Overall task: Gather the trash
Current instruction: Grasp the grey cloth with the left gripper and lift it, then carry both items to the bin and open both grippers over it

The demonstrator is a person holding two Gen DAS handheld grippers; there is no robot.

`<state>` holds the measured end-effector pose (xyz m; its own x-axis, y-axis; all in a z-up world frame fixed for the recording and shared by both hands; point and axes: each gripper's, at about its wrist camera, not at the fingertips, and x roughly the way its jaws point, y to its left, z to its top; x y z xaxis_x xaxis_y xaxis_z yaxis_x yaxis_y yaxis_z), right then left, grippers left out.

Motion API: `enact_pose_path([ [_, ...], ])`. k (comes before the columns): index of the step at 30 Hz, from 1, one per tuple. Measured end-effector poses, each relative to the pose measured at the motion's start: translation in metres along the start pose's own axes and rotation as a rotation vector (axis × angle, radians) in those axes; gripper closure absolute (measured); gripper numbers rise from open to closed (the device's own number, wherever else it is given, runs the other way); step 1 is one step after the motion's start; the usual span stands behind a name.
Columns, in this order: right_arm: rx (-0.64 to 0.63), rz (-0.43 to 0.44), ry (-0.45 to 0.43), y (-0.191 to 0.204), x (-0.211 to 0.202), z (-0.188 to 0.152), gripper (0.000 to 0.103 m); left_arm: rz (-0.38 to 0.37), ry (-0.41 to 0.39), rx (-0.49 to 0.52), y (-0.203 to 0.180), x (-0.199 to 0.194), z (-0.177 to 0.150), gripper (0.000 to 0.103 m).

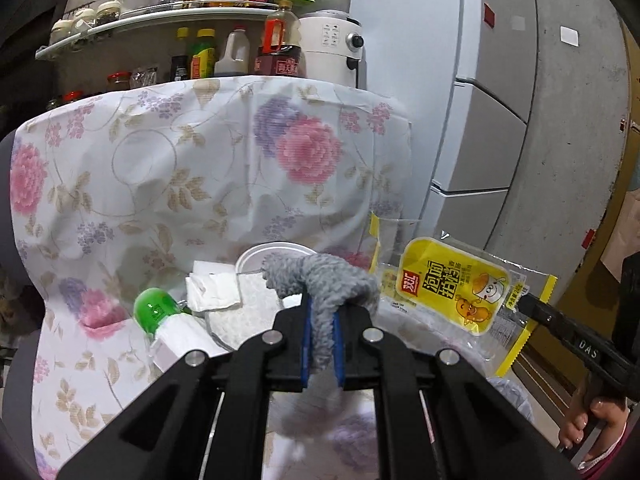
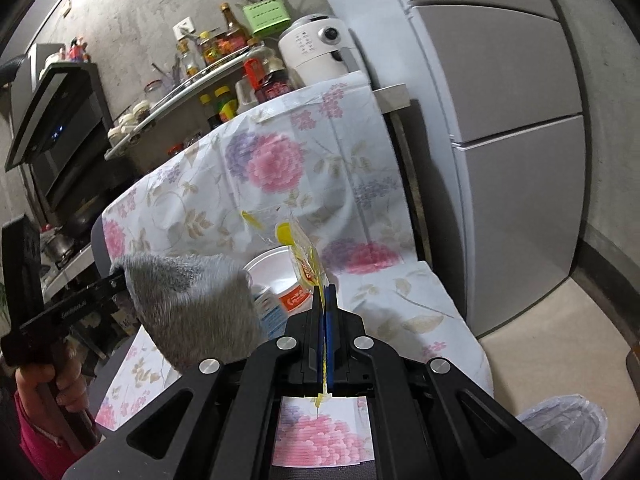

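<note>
The left gripper (image 1: 320, 320), at lower centre of the frame, pinches a grey knitted cloth (image 1: 324, 276). The right gripper (image 2: 325, 300) is pressed on the edge of a yellow snack wrapper (image 1: 456, 284), held at centre right above the floral-covered desk (image 1: 160, 168), near a white bowl (image 1: 260, 256).

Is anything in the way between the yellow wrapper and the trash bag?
Nothing visible. The right tongs are shut on the yellow wrapper, lifted above the flowered cloth. The trash bag sits low on the right, past the cloth's edge, with only open air between. The left tongs holding the gray cloth are off to the other side.
</note>
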<state>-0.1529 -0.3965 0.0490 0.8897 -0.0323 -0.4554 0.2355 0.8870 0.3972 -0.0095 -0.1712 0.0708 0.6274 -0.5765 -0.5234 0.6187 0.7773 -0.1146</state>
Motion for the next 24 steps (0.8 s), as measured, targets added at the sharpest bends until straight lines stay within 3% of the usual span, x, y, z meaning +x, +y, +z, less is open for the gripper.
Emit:
enact_pose_path([
  [7,0.039,-0.024,-0.006,-0.016,-0.017,-0.007,0.102,-0.037,-0.004,0.018,-0.019,-0.006,-0.006,0.096],
  [13,0.079,-0.025,-0.062,-0.030,-0.050,-0.005,0.102,-0.112,-0.036,0.037,-0.045,-0.019,0.005,0.096],
  [19,0.100,-0.075,-0.136,-0.049,-0.094,-0.003,0.102,-0.211,-0.090,0.120,-0.098,-0.033,0.021,0.096],
  [24,0.132,-0.144,-0.158,-0.073,-0.123,-0.013,0.102,-0.294,-0.071,0.150,-0.138,-0.020,0.015,0.096],
])
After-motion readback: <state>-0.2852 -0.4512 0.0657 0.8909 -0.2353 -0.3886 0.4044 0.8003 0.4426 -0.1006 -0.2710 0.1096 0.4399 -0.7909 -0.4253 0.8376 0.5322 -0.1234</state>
